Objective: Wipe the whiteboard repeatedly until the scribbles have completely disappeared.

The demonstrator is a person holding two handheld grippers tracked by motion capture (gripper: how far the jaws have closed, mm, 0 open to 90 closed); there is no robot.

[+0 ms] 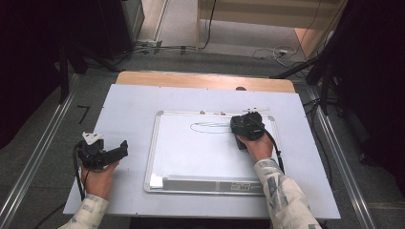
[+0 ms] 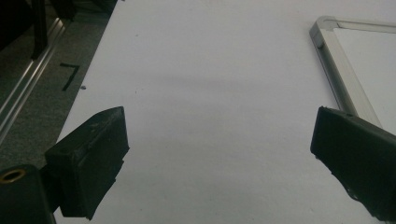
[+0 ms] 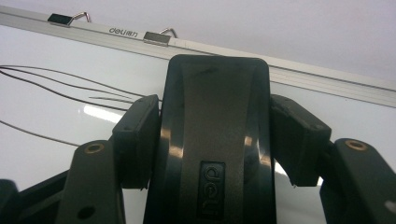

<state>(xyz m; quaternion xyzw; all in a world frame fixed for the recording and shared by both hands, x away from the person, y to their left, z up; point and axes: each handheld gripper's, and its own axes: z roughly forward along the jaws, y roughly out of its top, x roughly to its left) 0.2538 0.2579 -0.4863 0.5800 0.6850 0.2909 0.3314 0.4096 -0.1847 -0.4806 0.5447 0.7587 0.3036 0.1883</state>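
A whiteboard with a silver frame lies flat on the pale table cover. Thin curved pen lines cross its upper part. My right gripper rests on the board's upper right area, just right of those lines. It is shut on a black eraser, whose sides are pressed by both pads. The pen lines run off to the left of the eraser. My left gripper lies on the cover left of the board, open, with bare cover between its jaws. The board's frame corner is at its right.
Metal hanging clips sit on the board's far frame edge. A grey tray strip runs along the board's near edge. The wooden table edge shows beyond the cover. Cables lie on the floor behind, and metal rails flank the table.
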